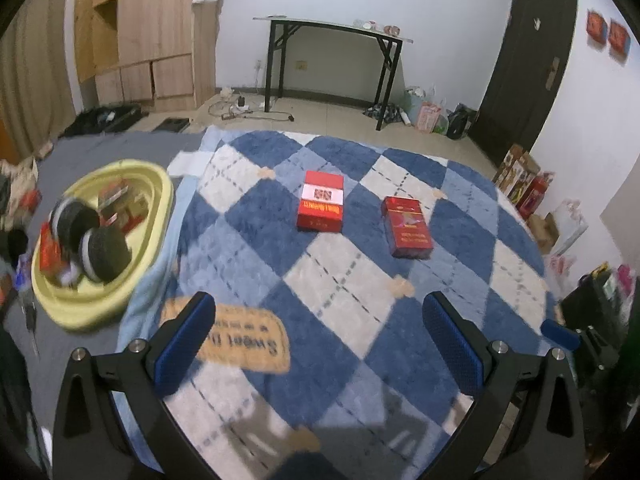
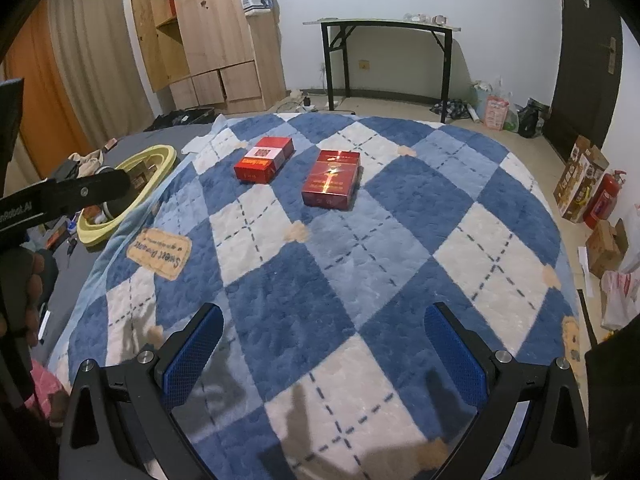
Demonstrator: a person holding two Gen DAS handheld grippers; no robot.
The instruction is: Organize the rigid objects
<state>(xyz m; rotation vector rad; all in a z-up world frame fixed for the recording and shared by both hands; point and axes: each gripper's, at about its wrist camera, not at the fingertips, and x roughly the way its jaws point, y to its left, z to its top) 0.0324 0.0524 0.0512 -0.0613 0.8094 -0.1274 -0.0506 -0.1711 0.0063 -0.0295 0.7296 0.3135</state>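
Red cartons sit side by side mid-frame on the blue-and-white diamond rug (image 1: pixel 340 264): a white-banded box (image 1: pixel 321 207) and, just right of it, a darker red box (image 1: pixel 407 227). At the left edge of the left wrist view, a yellow tray (image 1: pixel 160 216) holds two black round items (image 1: pixel 90 236) and what look like more small boxes, blurred. Both the left gripper (image 1: pixel 318 322) and the right gripper (image 2: pixel 322 334) hang above the rug with fingers spread wide, holding nothing.

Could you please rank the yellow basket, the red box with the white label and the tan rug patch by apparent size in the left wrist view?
1. yellow basket
2. tan rug patch, though it lies nearer the camera
3. red box with the white label
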